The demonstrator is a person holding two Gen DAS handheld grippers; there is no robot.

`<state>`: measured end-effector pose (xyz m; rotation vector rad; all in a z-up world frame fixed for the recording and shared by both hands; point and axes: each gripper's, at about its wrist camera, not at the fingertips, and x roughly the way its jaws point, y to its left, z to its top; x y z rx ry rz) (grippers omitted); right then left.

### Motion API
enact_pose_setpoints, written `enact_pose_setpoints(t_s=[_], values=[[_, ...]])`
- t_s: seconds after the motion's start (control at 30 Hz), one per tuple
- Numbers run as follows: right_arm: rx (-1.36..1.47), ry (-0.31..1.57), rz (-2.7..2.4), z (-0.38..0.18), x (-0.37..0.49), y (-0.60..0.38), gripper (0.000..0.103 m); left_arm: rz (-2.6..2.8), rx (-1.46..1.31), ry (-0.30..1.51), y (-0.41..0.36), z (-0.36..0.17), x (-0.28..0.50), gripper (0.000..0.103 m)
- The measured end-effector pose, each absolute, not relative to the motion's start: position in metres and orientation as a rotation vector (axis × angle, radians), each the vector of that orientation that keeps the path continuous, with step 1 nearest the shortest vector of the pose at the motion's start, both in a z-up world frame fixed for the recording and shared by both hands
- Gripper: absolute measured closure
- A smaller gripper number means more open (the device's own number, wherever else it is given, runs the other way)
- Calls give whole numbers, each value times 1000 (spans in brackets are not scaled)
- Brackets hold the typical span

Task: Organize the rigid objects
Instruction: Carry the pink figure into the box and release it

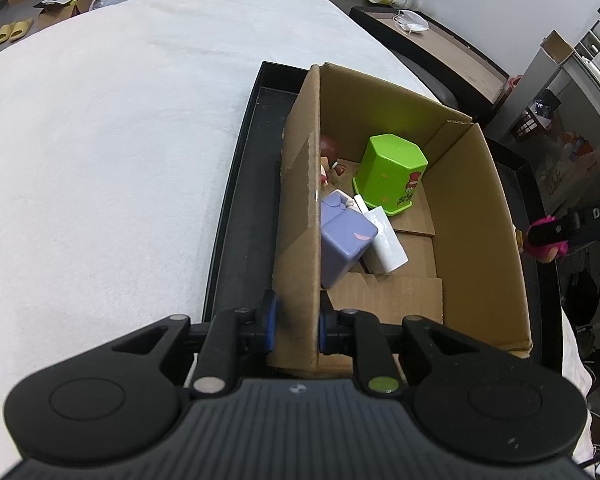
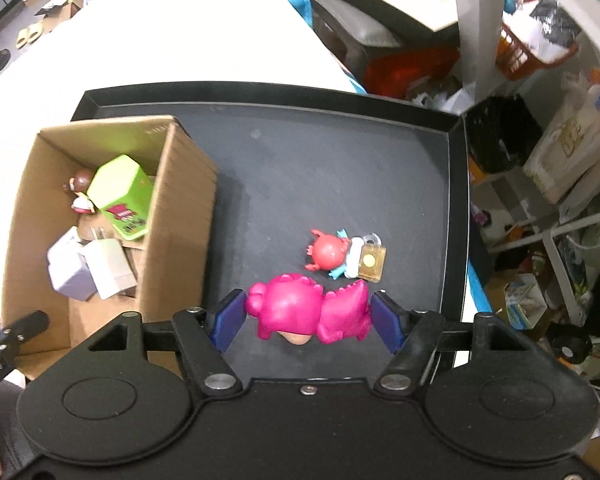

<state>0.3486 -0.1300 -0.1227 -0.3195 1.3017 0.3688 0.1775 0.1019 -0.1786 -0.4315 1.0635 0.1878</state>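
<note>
A: Grippers first. Right gripper (image 2: 307, 318) straddles the pink toy (image 2: 308, 312) on the black tray (image 2: 300, 152), jaws wide, pads just beside it, no squeeze yet. Left gripper (image 1: 296, 320) pinches the cardboard box (image 1: 300, 240) wall, likely steadying it for drops.

B: Box contents?

A: Purple block (image 1: 342, 240), white charger (image 1: 384, 244), green container (image 1: 392, 168), small figurine (image 1: 330, 156). Beyond the pink toy, red figure (image 2: 328, 252) and perfume bottle (image 2: 370, 262) wait on the tray.

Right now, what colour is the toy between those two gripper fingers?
Bright pink: the toy sits between the right gripper's open fingers, clearest in the right wrist view.
</note>
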Motion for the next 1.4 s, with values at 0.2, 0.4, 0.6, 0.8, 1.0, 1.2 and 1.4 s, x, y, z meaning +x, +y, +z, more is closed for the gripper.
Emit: enact_pose_setpoints(t_s=[0.2,0.4,0.6,0.8,1.0,1.2,1.4], values=[[-336,1261,383,-108,345,-124,37,183,-416,1065,100,-178,179,85],[-338,1205,413,-92,342,-111,37,177,-410,1066,99,-179,180,85],[-346,1153,461,-78,335,-93,37,171,-405,1062,98,-180,179,85],[-352,1093,538,-67,325,-74,37,163,-404,1057,99,-181,177,85],[-361,1046,607,-62,314,-54,37,149,-399,1052,100,-181,175,85],[-407,1043,640,-70,304,-37,37,141,-396,1051,100,-181,175,85],[-462,1033,641,-82,298,-24,36,138,-393,1051,99,-181,176,85]])
